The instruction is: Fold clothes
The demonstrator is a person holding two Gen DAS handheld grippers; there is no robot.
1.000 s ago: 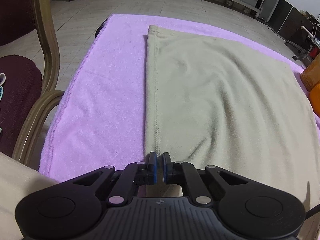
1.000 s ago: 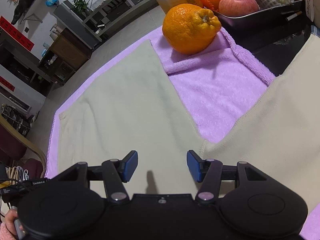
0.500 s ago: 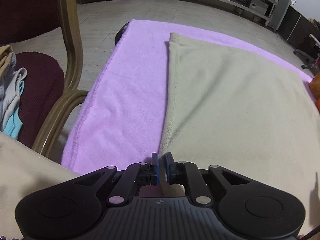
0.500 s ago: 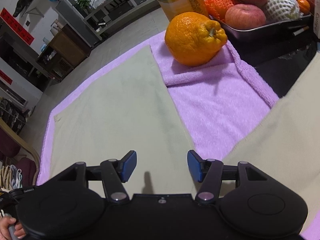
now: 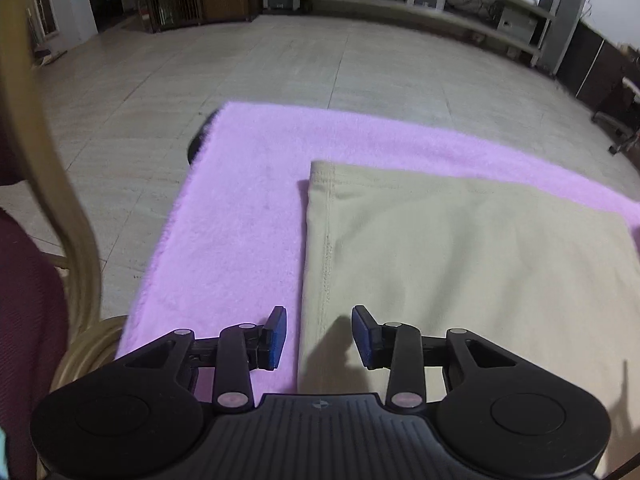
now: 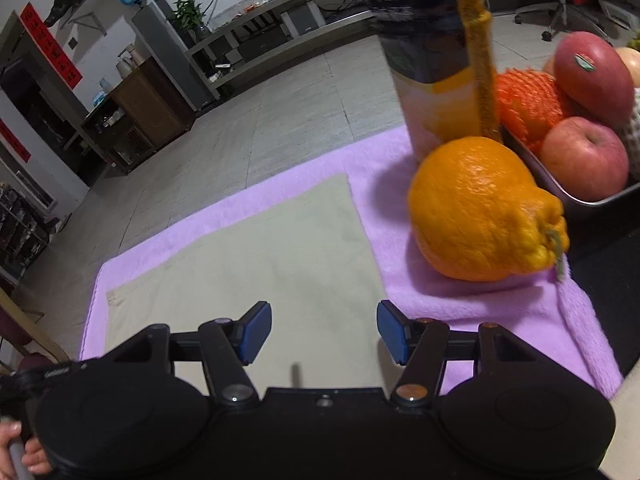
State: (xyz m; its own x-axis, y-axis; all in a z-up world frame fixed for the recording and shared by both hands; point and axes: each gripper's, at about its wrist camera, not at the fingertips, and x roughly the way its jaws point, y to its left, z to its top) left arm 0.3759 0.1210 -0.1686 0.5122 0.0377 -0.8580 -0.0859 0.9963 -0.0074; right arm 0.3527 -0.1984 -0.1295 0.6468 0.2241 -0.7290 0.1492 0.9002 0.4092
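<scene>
The left gripper has let go: a second ago and half a second ago its jaws were pressed together on the near hemmed edge of the beige garment, and now they stand apart with nothing between them, straddling that stitched hem. The garment lies flat as a folded rectangle on the purple towel that covers the worktop, its far left corner squared off against the towel's pile. The wooden chair arm at far left is blurred, and the left wrist view now takes in more of the tiled floor.

The right gripper has its jaws apart, as in both earlier frames, and empty above the garment's right edge. The beige flap that filled the lower right of the right wrist view earlier is almost gone from it. The large orange sits on the towel just beside the metal fruit tray. One red apple carries a small sticker, too small to read; the print on the dark bottle is blurred.
</scene>
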